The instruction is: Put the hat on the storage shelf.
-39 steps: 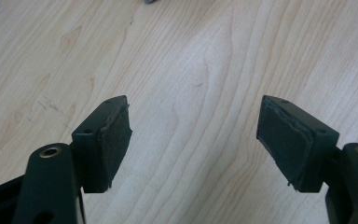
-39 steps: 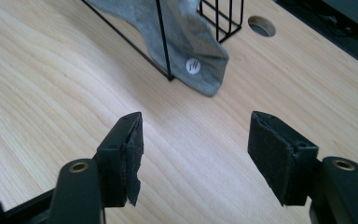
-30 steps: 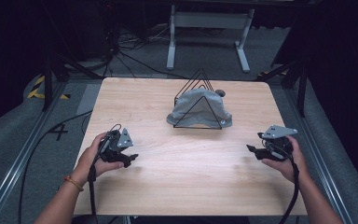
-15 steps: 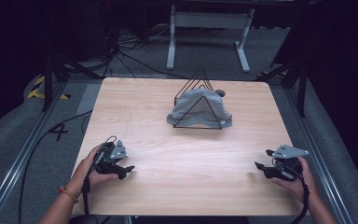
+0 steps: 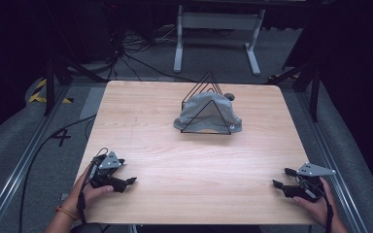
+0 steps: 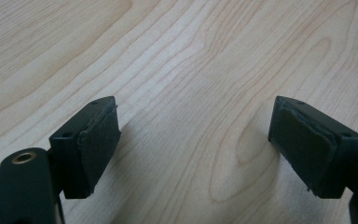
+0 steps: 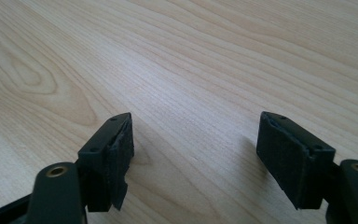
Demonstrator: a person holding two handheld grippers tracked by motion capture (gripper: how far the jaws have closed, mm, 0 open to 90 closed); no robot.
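Grey hat [image 5: 207, 116] on wire rack [image 5: 205, 104], probably draped, mid-table, well apart from left tool [image 5: 130, 181] and right tool [image 5: 281, 177]; both spread, just opening, nothing between.

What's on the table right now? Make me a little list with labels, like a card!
table: light wooden top
hat: grey hat, draped over the rack toward the far side of the table
rack: black wire rack made of triangles, upright
left claw: left claw near the front left corner, jaws apart, nothing between them; they have just been opening
right claw: right claw near the front right corner, jaws apart, nothing between them; they have just been opening
touching the hat: neither claw, both well apart from it
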